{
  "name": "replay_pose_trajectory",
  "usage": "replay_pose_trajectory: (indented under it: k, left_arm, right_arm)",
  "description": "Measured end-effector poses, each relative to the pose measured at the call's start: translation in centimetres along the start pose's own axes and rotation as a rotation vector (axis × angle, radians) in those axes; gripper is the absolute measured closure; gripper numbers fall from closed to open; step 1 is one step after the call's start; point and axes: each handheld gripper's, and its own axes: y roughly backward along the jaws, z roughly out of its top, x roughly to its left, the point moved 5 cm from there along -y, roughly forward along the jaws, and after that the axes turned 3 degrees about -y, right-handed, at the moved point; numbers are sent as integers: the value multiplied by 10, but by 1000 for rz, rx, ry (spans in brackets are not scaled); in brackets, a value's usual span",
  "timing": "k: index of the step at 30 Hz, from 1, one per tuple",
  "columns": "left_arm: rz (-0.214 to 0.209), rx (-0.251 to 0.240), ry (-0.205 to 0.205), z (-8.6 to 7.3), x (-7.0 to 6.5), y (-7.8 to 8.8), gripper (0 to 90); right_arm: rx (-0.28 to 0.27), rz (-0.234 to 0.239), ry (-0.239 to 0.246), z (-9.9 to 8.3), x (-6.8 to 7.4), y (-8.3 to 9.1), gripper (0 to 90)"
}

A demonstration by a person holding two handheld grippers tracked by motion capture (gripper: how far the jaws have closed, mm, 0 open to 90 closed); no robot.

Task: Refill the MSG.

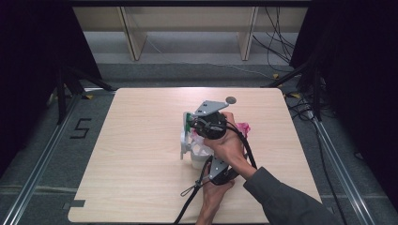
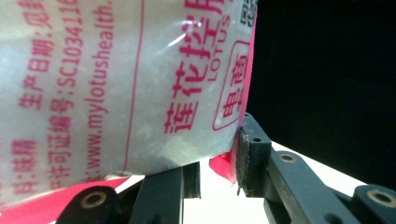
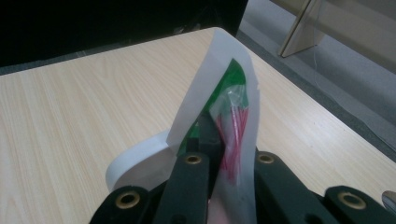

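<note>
Wooden bench [image 1: 141, 154] carried the work near its middle: left tongs [image 2: 219, 172] held the white-and-red printed bag [image 2: 116, 84] by its lower edge, right tongs [image 3: 229, 163] were clamped on its folded top.

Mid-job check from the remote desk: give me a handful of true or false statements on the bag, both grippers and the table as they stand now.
1. The right gripper is shut on the top edge of the bag. True.
2. The bag's printing is blue. False: the lettering and border are red or pink, with a green patch near the top edge.
3. The left gripper has the bag's lower edge between its pads. True.
4. The bag lies flat on the table, untouched. False: it is held between the two grippers above the wooden top.
5. A small grey disc lies on the table beyond the hands. True.
</note>
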Motion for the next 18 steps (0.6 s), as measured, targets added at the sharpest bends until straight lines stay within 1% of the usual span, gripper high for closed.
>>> replay_pose_trajectory:
  k: [1, 2, 3, 5, 6, 7, 8, 9, 10, 11, 12, 13, 14, 15, 17, 18]
  left_arm:
    - [10, 1, -44, 1, 3, 0, 736]
    - [9, 0, -43, 1, 3, 0, 736]
    - [1, -3, -3, 1, 0, 0, 736]
    - [0, 10, -6, 0, 1, 1, 736]
    - [1, 3, -5, 0, 1, 1, 736]
    - [5, -1, -38, 1, 4, 1, 736]
    - [3, -9, -31, 1, 3, 1, 735]
    - [6, -8, -34, 2, 4, 1, 734]
    - [8, -10, -34, 2, 4, 1, 735]
    - [10, -7, -37, 2, 4, 1, 735]
    - [9, -7, -34, 2, 4, 1, 736]
    - [8, -8, -32, 2, 4, 1, 736]
    - [7, -8, -31, 2, 4, 1, 736]
    - [7, -12, -27, 2, 4, 1, 736]
    - [9, -9, -31, 2, 4, 1, 736]
    - [10, -6, -34, 2, 4, 2, 736]
  right_arm:
    - [5, 3, 14, -1, 0, -1, 888]
    - [14, -2, 7, -1, 1, -1, 888]
    - [11, 2, 5, -1, 2, -1, 889]
    - [-1, 2, 0, 0, 1, 0, 889]
    - [-1, 2, 10, 1, 0, 1, 889]
    - [0, -4, 6, 0, 2, -1, 889]
    - [9, -3, 25, -1, 2, -2, 888]
    - [9, -3, 38, -1, 3, -3, 889]
    - [16, -1, 23, -1, 4, -1, 889]
    - [4, -8, 16, 0, 3, -2, 889]
    - [3, -1, 16, 1, 3, -2, 889]
    - [12, -2, 21, 0, 3, -2, 889]
    - [9, -8, 33, -1, 3, -4, 889]
    - [19, -5, 21, -1, 4, -3, 889]
    - [21, 2, 31, 0, 3, -3, 889]
    - [12, -5, 18, 0, 3, -3, 889]
